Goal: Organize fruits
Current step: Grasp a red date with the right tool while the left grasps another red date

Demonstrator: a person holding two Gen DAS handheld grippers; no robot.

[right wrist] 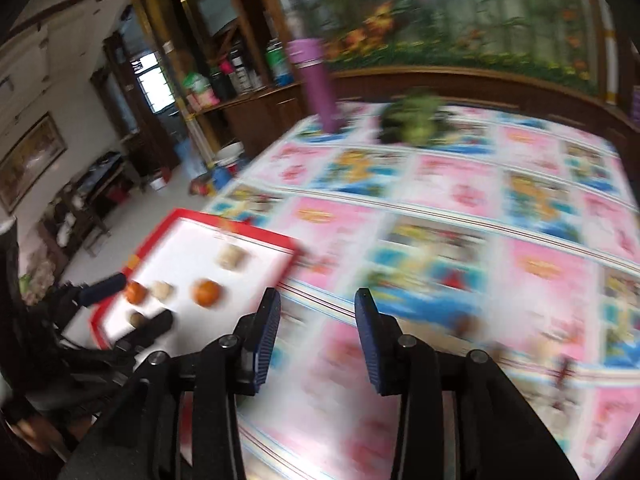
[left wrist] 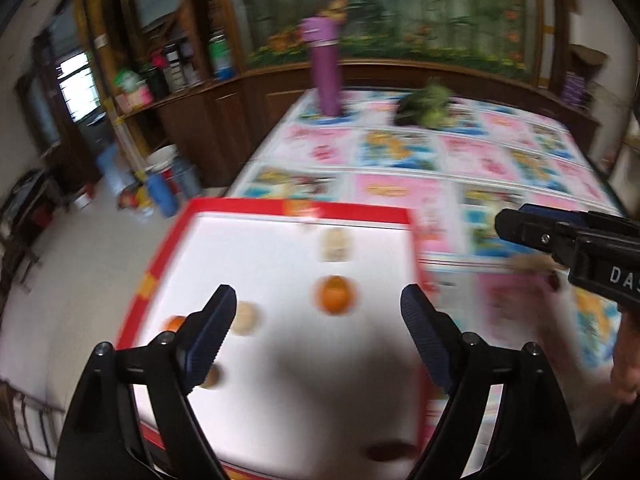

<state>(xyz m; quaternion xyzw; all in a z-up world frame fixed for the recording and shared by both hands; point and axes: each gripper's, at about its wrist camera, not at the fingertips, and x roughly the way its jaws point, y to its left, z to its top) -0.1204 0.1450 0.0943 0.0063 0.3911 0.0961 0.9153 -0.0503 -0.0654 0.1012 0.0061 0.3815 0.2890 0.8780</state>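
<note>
A: Which lettering is legible in the left wrist view?

B: Only the white capitals "DAS" on the black body of the right gripper [left wrist: 505,227], where it enters from the right edge; the word is cut off by the picture's border.

A: Do the printed panels of the patterned cloth [right wrist: 460,200] on the counter carry readable words?

B: They carry yellow marks that may be lettering, but blur leaves them unreadable in both views.

A: And the bottles and cans on the wooden shelf [left wrist: 180,92]?

B: Their labels show as patches of colour only; no word or number can be made out.
</note>
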